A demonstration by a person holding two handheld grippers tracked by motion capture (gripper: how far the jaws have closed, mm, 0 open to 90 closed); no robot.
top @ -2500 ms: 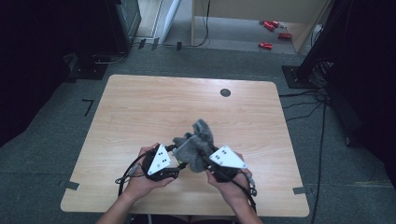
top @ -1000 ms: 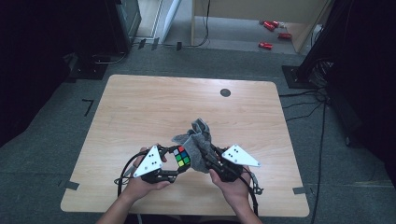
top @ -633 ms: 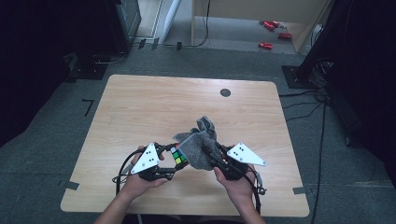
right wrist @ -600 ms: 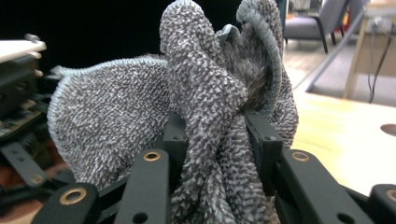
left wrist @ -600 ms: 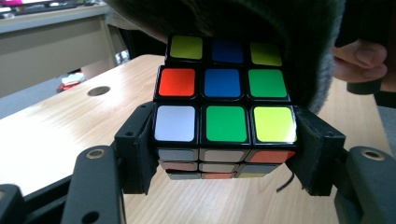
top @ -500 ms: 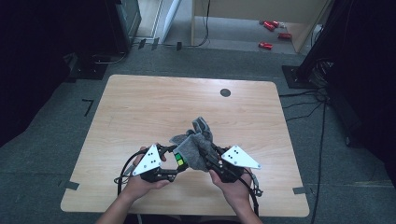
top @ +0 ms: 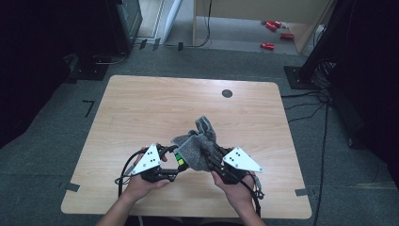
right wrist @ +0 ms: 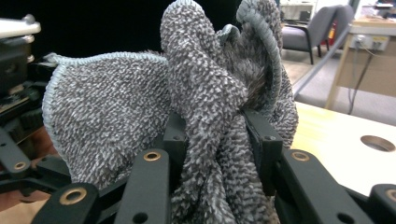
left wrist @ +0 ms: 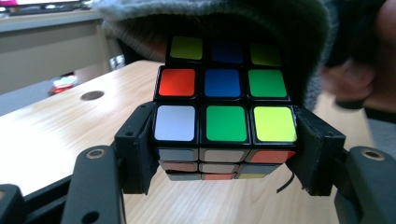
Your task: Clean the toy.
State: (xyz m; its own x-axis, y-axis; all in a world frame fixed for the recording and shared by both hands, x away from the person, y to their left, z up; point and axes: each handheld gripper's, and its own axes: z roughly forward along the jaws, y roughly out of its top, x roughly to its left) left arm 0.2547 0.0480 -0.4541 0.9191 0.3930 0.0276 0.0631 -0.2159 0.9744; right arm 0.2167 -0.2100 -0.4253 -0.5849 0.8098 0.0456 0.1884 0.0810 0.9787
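My left gripper [top: 175,162] is shut on a Rubik's cube [left wrist: 225,122], its black jaws pressing the cube's two sides just above the table. The cube [top: 179,159] peeks out green and red under the cloth in the high view. A grey knitted cloth [right wrist: 205,93] is bunched between the jaws of my right gripper [right wrist: 214,135], which is shut on it. The cloth [top: 197,143] drapes over the cube's far top edge, and its edge [left wrist: 224,23] hangs over the cube in the left gripper view. Both grippers meet near the table's front middle; my right gripper [top: 211,157] sits right of the cube.
The light wooden table [top: 155,108] has a round cable hole [top: 227,93] at its far right. Cables [top: 254,190] trail from the grippers toward the front edge. Grey carpet surrounds the table, with dark stands and red items [top: 268,45] on the floor beyond.
The cloth has been drawn back and forth over the cube: a second ago more of the cube's coloured face was bare, now the cloth covers most of it. Both hands stay near the front.
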